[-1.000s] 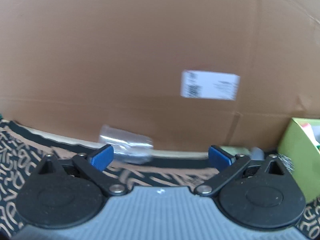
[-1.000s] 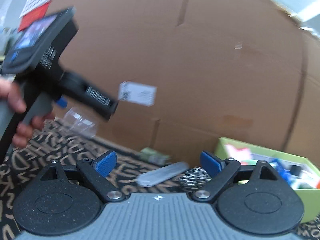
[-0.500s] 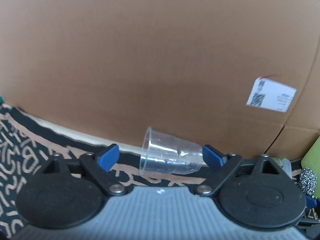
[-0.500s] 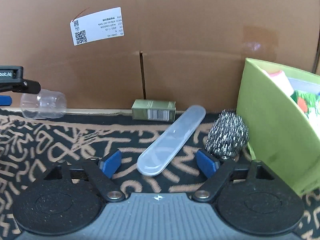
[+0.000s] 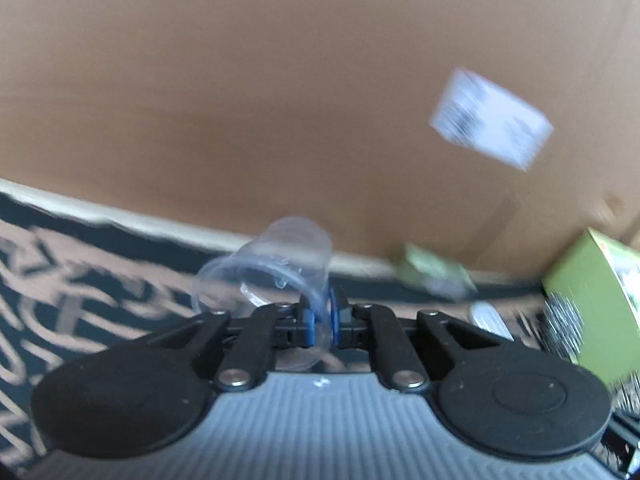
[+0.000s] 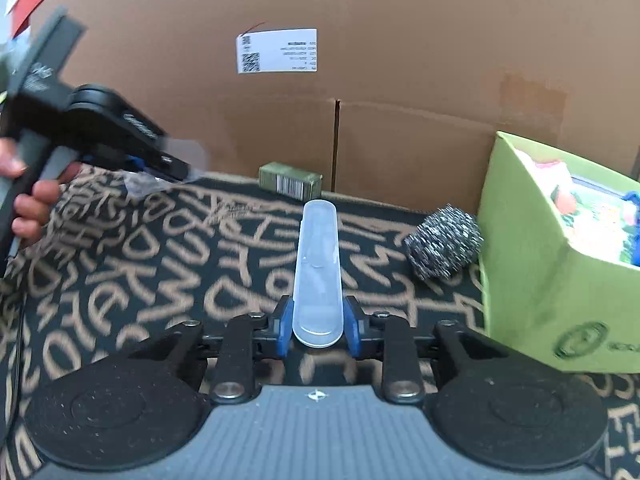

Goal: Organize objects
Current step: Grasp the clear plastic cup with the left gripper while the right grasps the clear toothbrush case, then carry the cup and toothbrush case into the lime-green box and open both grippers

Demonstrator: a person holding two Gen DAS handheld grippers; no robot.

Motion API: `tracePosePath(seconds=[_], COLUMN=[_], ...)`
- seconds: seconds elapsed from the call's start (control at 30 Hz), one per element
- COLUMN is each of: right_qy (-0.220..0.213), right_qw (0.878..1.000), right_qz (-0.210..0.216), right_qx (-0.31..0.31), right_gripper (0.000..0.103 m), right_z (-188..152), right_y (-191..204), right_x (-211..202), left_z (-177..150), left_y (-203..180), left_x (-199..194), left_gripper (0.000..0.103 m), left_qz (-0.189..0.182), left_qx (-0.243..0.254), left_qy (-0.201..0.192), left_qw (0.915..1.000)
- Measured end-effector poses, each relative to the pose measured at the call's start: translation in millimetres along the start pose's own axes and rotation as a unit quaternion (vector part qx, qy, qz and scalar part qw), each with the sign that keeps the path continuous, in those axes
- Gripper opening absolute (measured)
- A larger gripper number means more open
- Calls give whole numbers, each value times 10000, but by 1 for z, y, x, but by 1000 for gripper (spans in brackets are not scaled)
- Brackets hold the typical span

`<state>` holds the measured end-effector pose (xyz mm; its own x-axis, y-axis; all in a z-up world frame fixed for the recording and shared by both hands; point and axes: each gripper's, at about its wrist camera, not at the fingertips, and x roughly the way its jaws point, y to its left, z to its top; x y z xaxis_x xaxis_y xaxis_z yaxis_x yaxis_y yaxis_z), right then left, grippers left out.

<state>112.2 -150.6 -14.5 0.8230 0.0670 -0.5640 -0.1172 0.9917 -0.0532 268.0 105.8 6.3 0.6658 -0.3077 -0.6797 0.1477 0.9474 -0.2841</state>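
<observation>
The cardboard wall (image 6: pixel 400 80) stands close behind everything, and it is my first worry: if I swing either load toward the green box (image 6: pixel 532 280) at my right without lifting first, the far end could strike the cardboard or the box's near wall and get levered out of the grip.

The long translucent case (image 6: pixel 318 264) lies on the patterned table cover (image 6: pixel 140 280), pointing away from me. My right hand-held gripper (image 6: pixel 318 326) is closing around its near end; the blue pads sit at either side of it, and I judge they are at or almost at contact. Held only at that end, the case makes a long lever. It looks smooth, so it could pivot downward or slide out when I raise it, and its far tip is near the small olive carton (image 6: pixel 290 182) and could knock it.

The steel wool scourer (image 6: pixel 442 242) sits just beside the green box, in the path I would likely take; a low pass could drag it along.

The clear plastic cup (image 5: pixel 276 268) is the smallest risk in size but the likeliest. My left hand-held gripper (image 5: pixel 320 322) is pinched shut on its thin wall at the rim, and the cup hangs tilted off to one side. That wall may buckle, crack or slip free if I jerk.
</observation>
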Motion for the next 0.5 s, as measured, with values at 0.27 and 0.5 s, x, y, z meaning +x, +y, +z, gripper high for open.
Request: tracePosePath(seconds=[0.27,0.5], right_qy=[-1,-6], right_qw=[9999,9996], right_qz=[-75,-108], right_qx=[-136,-253], right_gripper=[35,52], right_z=[-3,6], right_y=[-3,2], right_x=[-3,8], left_z=[-13,-9], left_y=[-49,-36], left_x=[-10,-9], left_gripper=[17,39], left_qz=[-632,-474], left_qx=[420,431], left_qy=[212,227], left_qw=[9969,9977])
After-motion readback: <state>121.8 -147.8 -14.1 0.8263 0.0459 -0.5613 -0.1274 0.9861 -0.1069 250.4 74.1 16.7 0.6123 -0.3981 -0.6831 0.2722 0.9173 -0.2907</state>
